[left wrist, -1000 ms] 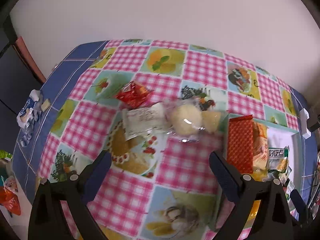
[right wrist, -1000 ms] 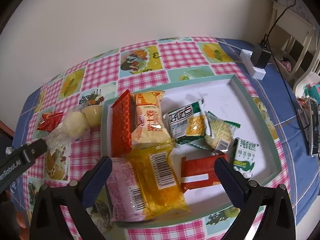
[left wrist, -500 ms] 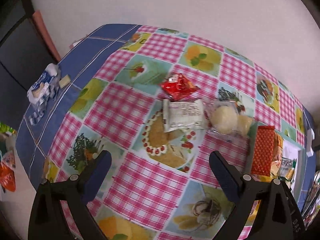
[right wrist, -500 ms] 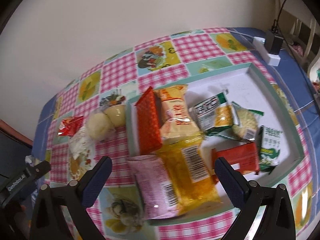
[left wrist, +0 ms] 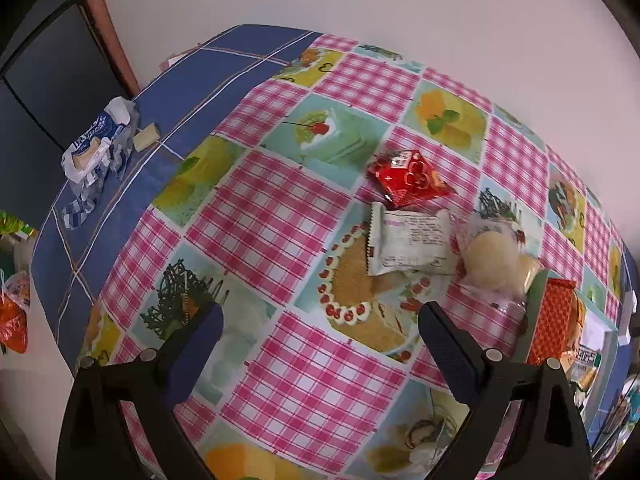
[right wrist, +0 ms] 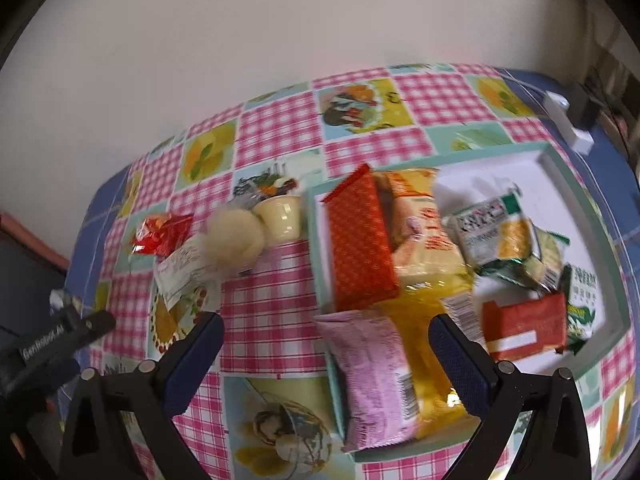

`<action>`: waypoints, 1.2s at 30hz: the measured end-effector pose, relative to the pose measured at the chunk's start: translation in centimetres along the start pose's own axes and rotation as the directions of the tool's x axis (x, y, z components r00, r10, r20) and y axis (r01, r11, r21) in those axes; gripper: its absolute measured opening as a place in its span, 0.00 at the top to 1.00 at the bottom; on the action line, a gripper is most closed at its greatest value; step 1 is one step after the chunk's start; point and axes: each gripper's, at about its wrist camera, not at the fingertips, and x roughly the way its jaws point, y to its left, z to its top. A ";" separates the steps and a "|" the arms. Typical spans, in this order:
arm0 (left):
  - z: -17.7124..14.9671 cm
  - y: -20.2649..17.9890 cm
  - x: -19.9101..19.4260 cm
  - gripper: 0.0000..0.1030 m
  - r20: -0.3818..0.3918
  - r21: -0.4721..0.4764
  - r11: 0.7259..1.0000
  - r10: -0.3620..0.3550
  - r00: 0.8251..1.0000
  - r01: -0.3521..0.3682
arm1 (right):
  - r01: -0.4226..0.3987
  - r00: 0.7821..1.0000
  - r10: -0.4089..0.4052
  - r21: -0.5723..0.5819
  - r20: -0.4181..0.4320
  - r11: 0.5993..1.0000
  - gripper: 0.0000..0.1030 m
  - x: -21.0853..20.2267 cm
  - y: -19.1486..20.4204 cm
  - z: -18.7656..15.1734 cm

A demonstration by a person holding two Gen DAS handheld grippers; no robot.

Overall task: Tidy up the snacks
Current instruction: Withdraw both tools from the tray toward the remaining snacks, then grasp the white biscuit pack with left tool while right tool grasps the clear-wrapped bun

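Three snacks lie loose on the checked tablecloth: a red packet (left wrist: pixel 408 178), a white wrapped snack (left wrist: pixel 408 244) and a clear bag of pale round cakes (left wrist: pixel 494 264). They also show in the right wrist view: the red packet (right wrist: pixel 162 230), the white snack (right wrist: pixel 184 274), the cakes (right wrist: pixel 234 238). A green-rimmed white tray (right wrist: pixel 580 196) holds several snack packets, among them an orange box (right wrist: pixel 358 240) and a pink pack (right wrist: pixel 370 372). My left gripper (left wrist: pixel 320 340) is open and empty, short of the loose snacks. My right gripper (right wrist: pixel 326 350) is open and empty above the tray's left edge.
An opened blue-white wrapper (left wrist: pixel 96 148) lies on the blue cloth at the far left. A white power strip with a plug (right wrist: pixel 570 120) sits behind the tray. A wall runs behind the table. The table edge drops off at the left.
Both grippers have drawn back and swung left. The loose snacks now sit further right in the left view, and the tray has slid right in the right view. Nothing was grasped.
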 end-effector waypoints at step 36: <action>5.7 -1.6 4.2 0.05 -0.008 -0.035 0.980 -0.195 0.981 0.195 | -0.074 0.996 0.080 -0.122 0.047 0.990 0.18 3.6 5.3 6.0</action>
